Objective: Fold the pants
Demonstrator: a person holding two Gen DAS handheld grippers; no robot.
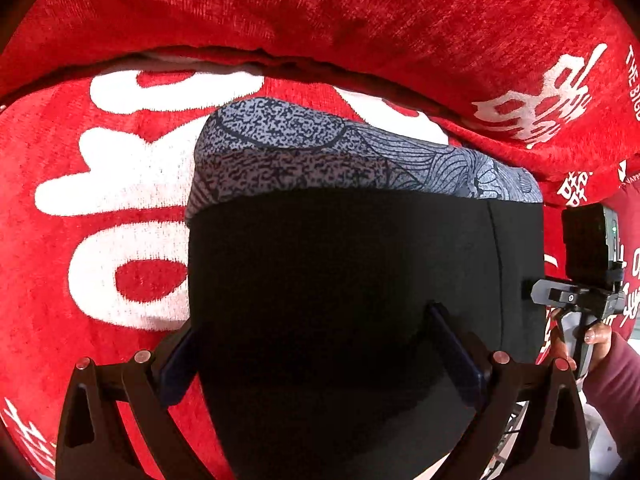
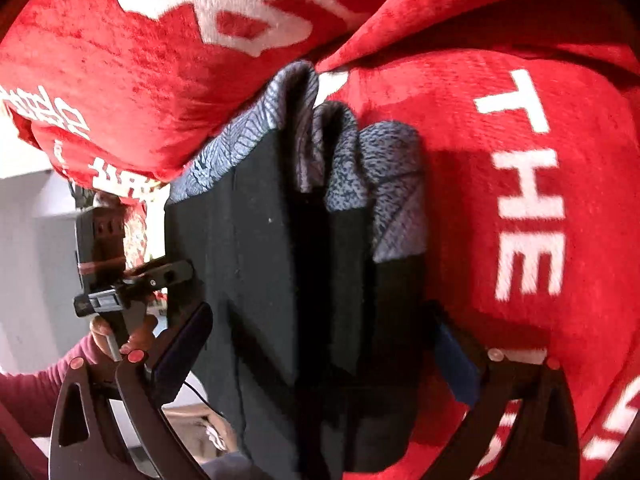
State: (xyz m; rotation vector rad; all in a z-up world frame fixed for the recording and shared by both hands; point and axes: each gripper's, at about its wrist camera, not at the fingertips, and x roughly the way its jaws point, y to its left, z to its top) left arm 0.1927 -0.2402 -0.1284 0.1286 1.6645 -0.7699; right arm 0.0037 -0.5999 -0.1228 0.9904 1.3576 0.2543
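Note:
The pants (image 1: 340, 264) are folded into a thick bundle, black with a blue-grey patterned band (image 1: 320, 148) at the far end. They lie on a red blanket with white lettering (image 1: 100, 184). My left gripper (image 1: 316, 340) is spread wide, its fingers on either side of the bundle. My right gripper (image 2: 316, 344) is also spread wide around the bundle's layered edge (image 2: 320, 240). Whether either gripper presses the cloth I cannot tell. The right gripper also shows at the right in the left wrist view (image 1: 576, 300); the left gripper shows at the left in the right wrist view (image 2: 132, 280).
The red blanket (image 2: 520, 200) surrounds the bundle, with a raised red fold (image 1: 320, 20) behind it. A hand in a maroon sleeve (image 1: 608, 364) holds the right gripper. A pale floor (image 2: 32, 240) shows beyond the blanket's edge.

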